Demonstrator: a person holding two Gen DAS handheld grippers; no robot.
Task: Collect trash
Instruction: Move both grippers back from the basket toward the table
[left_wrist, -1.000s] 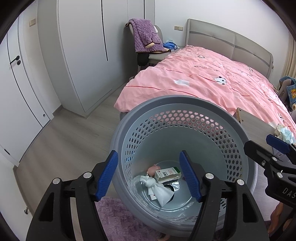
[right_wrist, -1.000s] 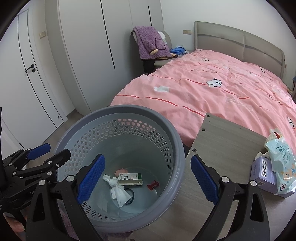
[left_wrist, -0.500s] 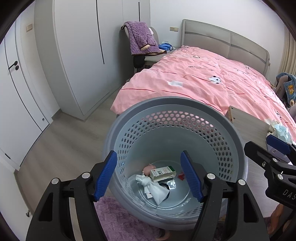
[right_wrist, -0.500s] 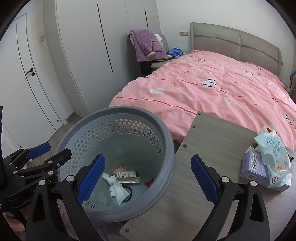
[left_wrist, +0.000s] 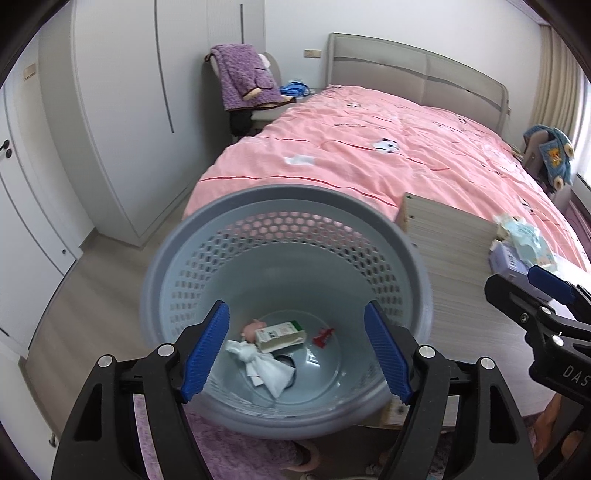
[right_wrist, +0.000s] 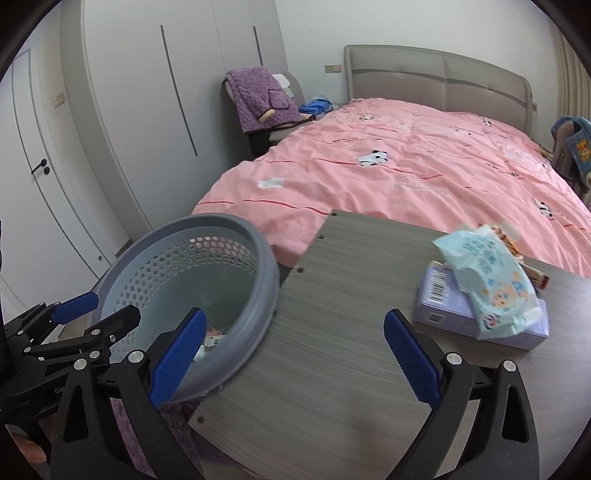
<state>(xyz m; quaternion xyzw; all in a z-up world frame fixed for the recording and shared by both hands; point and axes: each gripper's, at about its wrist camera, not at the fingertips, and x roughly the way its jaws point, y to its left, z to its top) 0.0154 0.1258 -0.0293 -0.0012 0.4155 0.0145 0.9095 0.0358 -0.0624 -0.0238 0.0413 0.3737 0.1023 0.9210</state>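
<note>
Trash sits in two places: a carton (left_wrist: 280, 335), tissue (left_wrist: 266, 369) and red scrap (left_wrist: 323, 336) already lie in the bin (left_wrist: 184, 236), while a wipes pack (right_wrist: 487, 280) on a purple box (right_wrist: 443, 310) waits at the table's (right_wrist: 332, 332) far right. Bin stands touching the table's left edge, likely for short drops. Left gripper (left_wrist: 295, 350) hangs over the bin, jaws released, empty. Right gripper (right_wrist: 295, 350) hovers over bare tabletop, also released, facing the pack: probably next pick.

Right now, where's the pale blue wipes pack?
The pale blue wipes pack is on the right side of the right wrist view, lying across the purple box on the grey wooden tabletop, beside the pink bed.
</note>
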